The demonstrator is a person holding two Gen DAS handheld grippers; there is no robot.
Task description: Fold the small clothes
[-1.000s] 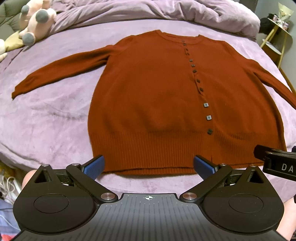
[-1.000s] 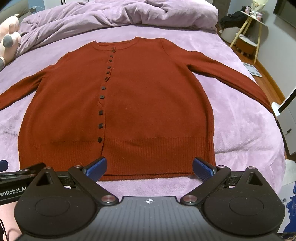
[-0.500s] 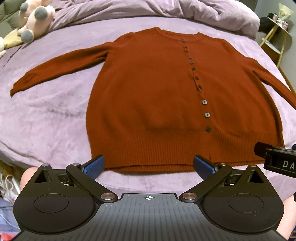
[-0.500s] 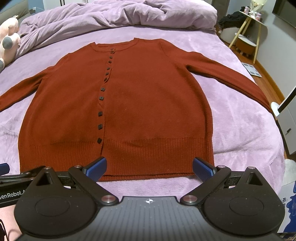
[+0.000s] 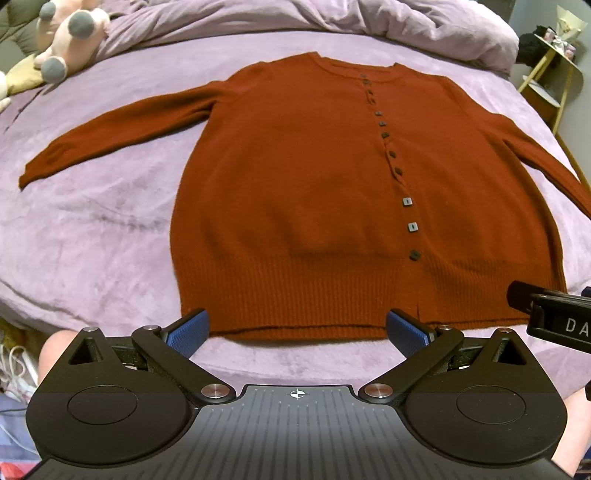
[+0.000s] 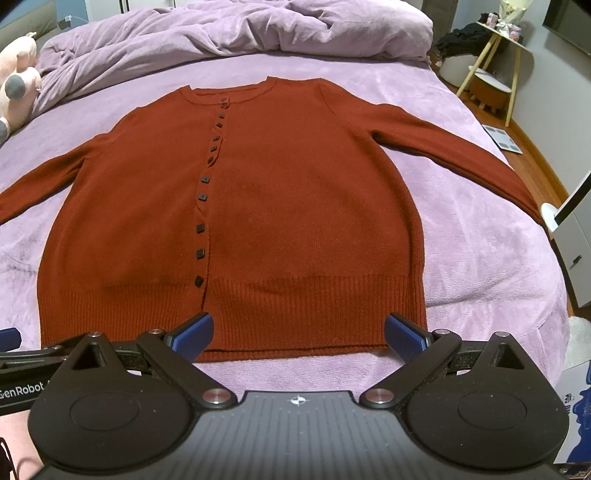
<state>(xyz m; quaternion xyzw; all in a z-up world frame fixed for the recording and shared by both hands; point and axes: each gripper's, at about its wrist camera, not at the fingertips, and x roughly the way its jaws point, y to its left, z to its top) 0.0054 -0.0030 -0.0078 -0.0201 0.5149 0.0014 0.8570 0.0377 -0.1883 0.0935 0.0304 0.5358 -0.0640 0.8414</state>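
Observation:
A rust-red buttoned cardigan (image 5: 295, 192) (image 6: 280, 206) lies flat and face up on the purple bed, both sleeves spread out to the sides, its ribbed hem nearest me. My left gripper (image 5: 297, 330) hovers open just short of the hem, over its left half, with nothing between its blue pads. My right gripper (image 6: 298, 332) is open too, just short of the hem's right half. In the left wrist view the right gripper's body (image 5: 554, 317) shows at the right edge.
A rumpled purple duvet (image 6: 229, 33) is piled at the head of the bed (image 5: 92, 240). A pink plush toy (image 5: 70, 33) sits at the far left. A small wooden side table (image 6: 495, 59) and a white cabinet (image 6: 576, 251) stand right of the bed.
The left gripper has drifted slightly left and up, so the cardigan sits a little lower-right in its view. The right gripper has barely moved. Both stay open.

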